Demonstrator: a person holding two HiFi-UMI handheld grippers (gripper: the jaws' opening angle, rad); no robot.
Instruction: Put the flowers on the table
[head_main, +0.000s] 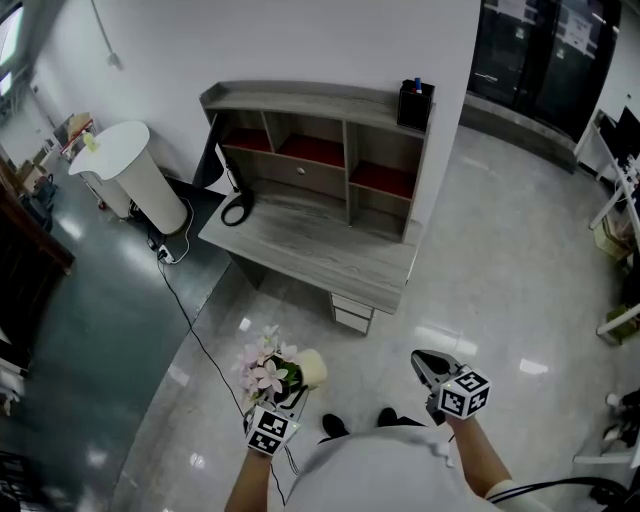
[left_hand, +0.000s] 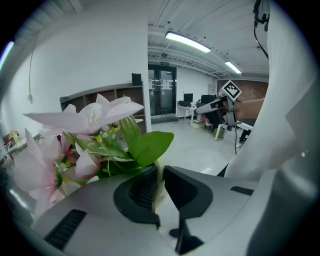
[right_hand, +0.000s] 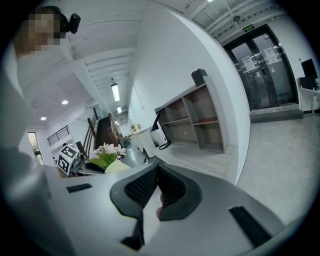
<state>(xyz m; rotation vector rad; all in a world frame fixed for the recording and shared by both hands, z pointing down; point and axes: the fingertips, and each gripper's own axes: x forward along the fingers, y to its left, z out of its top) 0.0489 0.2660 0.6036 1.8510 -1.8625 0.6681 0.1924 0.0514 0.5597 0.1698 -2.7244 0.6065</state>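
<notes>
Flowers, near left, well short of the far counter, pinched by their pale pot in left claw; right claw pressed together, empty; narrow hold may slip in carrying, dropping them.

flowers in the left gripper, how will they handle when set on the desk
Probably light: the left gripper carries the flowers by a pinch on the pale pot alone. Likely top-heavy, since blooms spread wider than the pot, so it may tip when set down. Petals look thin, probably floppy.
</notes>
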